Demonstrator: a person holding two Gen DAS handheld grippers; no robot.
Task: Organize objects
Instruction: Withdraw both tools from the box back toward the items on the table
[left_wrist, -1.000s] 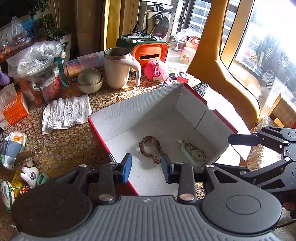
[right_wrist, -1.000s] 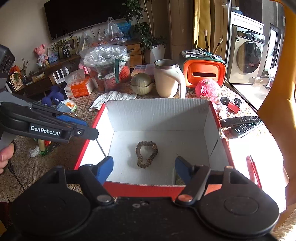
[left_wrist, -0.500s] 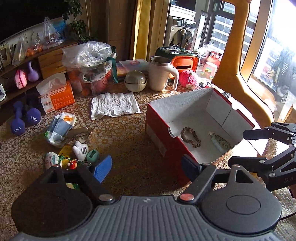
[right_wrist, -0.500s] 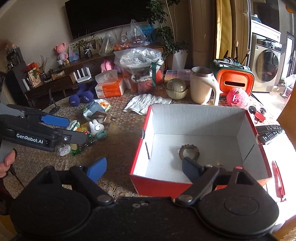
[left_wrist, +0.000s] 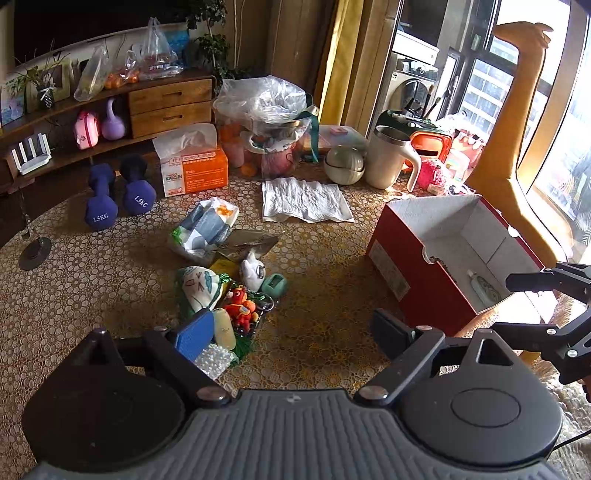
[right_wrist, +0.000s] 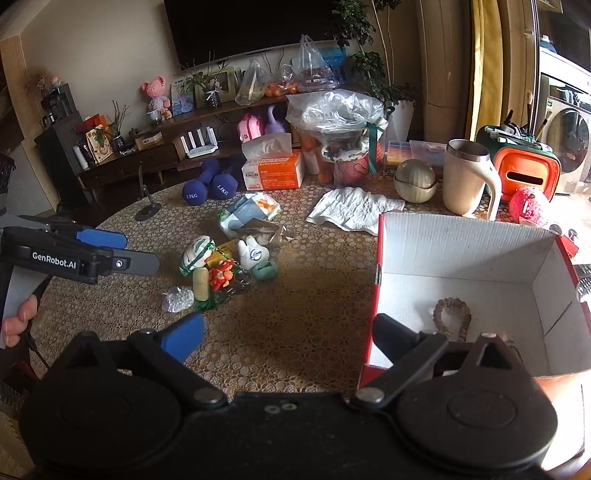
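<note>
A red cardboard box (left_wrist: 408, 258) (right_wrist: 461, 240) with a white inside stands on the table at the right. A brown bead bracelet (right_wrist: 451, 318) and a pale green tape dispenser (left_wrist: 482, 290) lie in it. A pile of small things lies left of the box: a white figure (left_wrist: 253, 271) (right_wrist: 252, 254), a teal case (left_wrist: 274, 285) (right_wrist: 265, 270), a red toy (left_wrist: 242, 310) (right_wrist: 221, 275), a pale yellow tube (left_wrist: 225, 328) (right_wrist: 201, 283). My left gripper (left_wrist: 291, 334) is open and empty, above the table just right of the pile. My right gripper (right_wrist: 288, 334) is open and empty, at the box's near left corner.
At the back stand a white mug (left_wrist: 391, 158), a lidded bowl (left_wrist: 344, 165), a tissue box (left_wrist: 194, 166), a plastic bag of fruit (left_wrist: 266, 122) and two purple dumbbells (left_wrist: 118, 195). A white paper towel (left_wrist: 304, 201) and a snack packet (left_wrist: 208, 227) lie mid-table.
Both grippers have pulled back from over the box and swung left towards the pile. My left gripper's jaws have opened wide; the bracelet and dispenser stay in the box.
</note>
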